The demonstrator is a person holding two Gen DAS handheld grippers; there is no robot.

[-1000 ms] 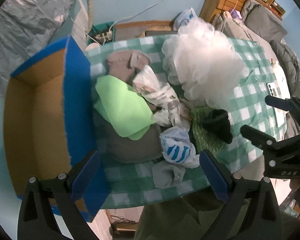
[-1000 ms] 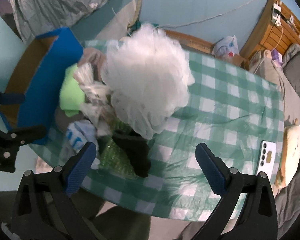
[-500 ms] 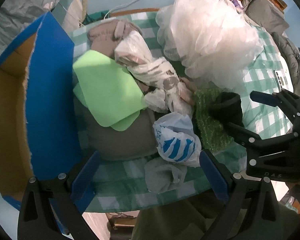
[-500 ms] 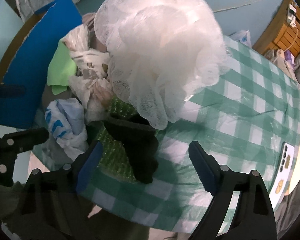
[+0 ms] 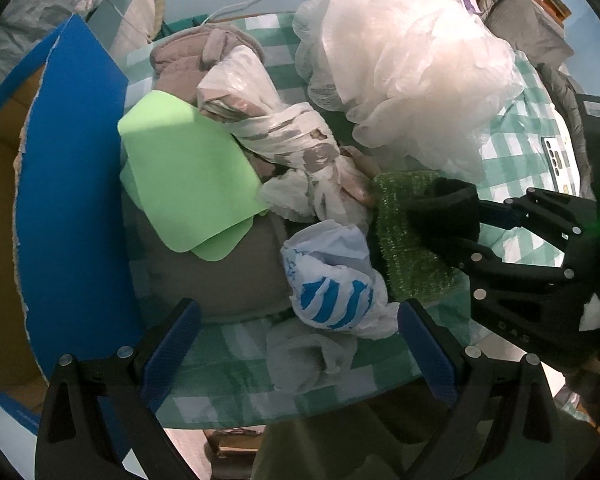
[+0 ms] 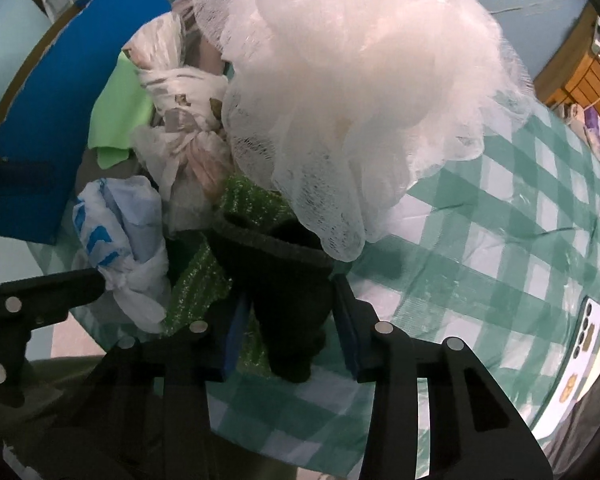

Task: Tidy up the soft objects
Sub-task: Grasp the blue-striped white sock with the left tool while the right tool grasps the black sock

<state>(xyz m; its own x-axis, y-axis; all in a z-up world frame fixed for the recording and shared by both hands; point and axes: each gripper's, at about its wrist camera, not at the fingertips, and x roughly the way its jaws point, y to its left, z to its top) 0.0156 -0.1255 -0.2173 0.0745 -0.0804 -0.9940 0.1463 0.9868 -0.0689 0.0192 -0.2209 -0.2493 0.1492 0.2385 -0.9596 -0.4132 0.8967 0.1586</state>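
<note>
A pile of soft things lies on the green checked table [image 6: 500, 216]. A black sock [image 6: 292, 284] lies on a green scrubby cloth [image 6: 204, 276]. My right gripper [image 6: 290, 320] has its jaws closing around the sock, pads at both sides of it; it also shows in the left wrist view [image 5: 460, 220]. A big white mesh pouf [image 6: 360, 80] sits just behind. My left gripper [image 5: 296, 336] is open and empty above a blue-striped plastic bag [image 5: 332, 280] and a grey sock [image 5: 304, 356]. A light green foam sheet [image 5: 184, 176] lies on a grey cushion [image 5: 220, 272].
A blue cardboard box [image 5: 68, 200] stands open at the left of the pile. A knotted printed plastic bag [image 5: 284, 140] and a brown plush slipper [image 5: 188, 60] lie further back. A phone [image 6: 588, 328] lies at the table's right edge.
Both grippers have moved in toward the pile. My right gripper has dropped onto the black sock and narrowed its jaws around it. My left gripper stays open.
</note>
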